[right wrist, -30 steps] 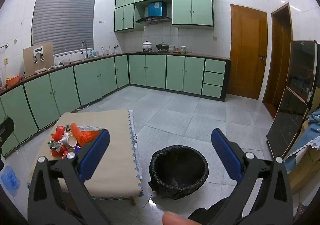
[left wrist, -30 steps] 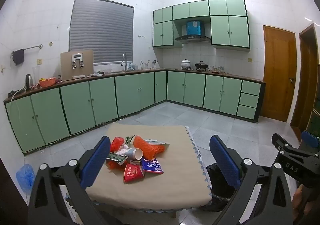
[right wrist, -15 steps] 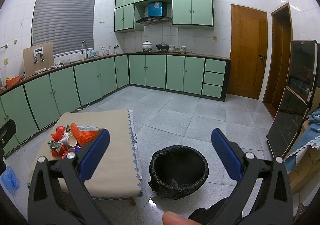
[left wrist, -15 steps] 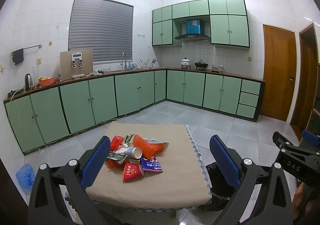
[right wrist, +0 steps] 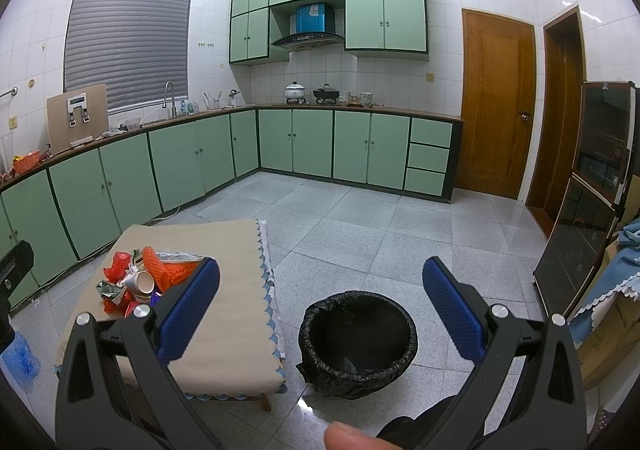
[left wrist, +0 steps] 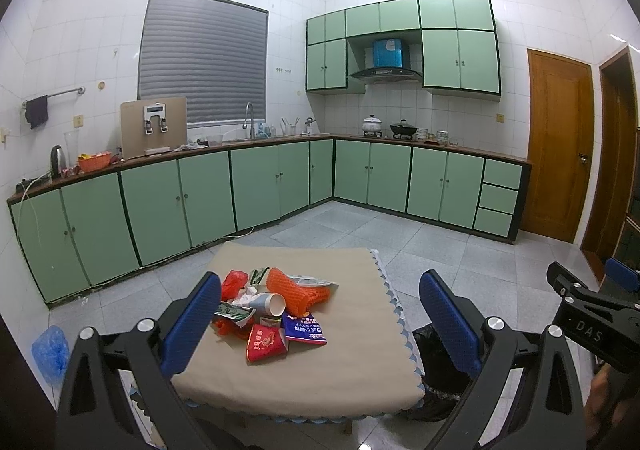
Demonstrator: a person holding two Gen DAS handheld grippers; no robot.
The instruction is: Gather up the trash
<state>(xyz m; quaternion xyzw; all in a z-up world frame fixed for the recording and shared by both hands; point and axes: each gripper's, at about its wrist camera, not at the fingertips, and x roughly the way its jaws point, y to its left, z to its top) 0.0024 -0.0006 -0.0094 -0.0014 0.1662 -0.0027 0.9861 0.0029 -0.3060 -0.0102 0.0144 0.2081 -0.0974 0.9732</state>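
Observation:
A pile of trash (left wrist: 272,306) lies on a low table with a beige cloth (left wrist: 352,366): an orange foam net, a paper cup, red and blue wrappers, a green wrapper. It also shows in the right wrist view (right wrist: 144,278). A bin lined with a black bag (right wrist: 358,342) stands on the floor right of the table. My left gripper (left wrist: 320,314) is open and empty, held above the table's near side. My right gripper (right wrist: 320,302) is open and empty, held above the floor near the bin. The right gripper's body shows at the left view's right edge (left wrist: 592,314).
Green cabinets (left wrist: 256,185) and a counter run along the left and far walls. A blue plastic bag (left wrist: 50,350) lies on the floor at left. A wooden door (right wrist: 496,105) and a dark glass cabinet (right wrist: 588,209) are at right. Grey tiled floor (right wrist: 360,217) lies beyond the table.
The left view has shifted very slightly; both grippers stay open and nearly still. The trash has not moved.

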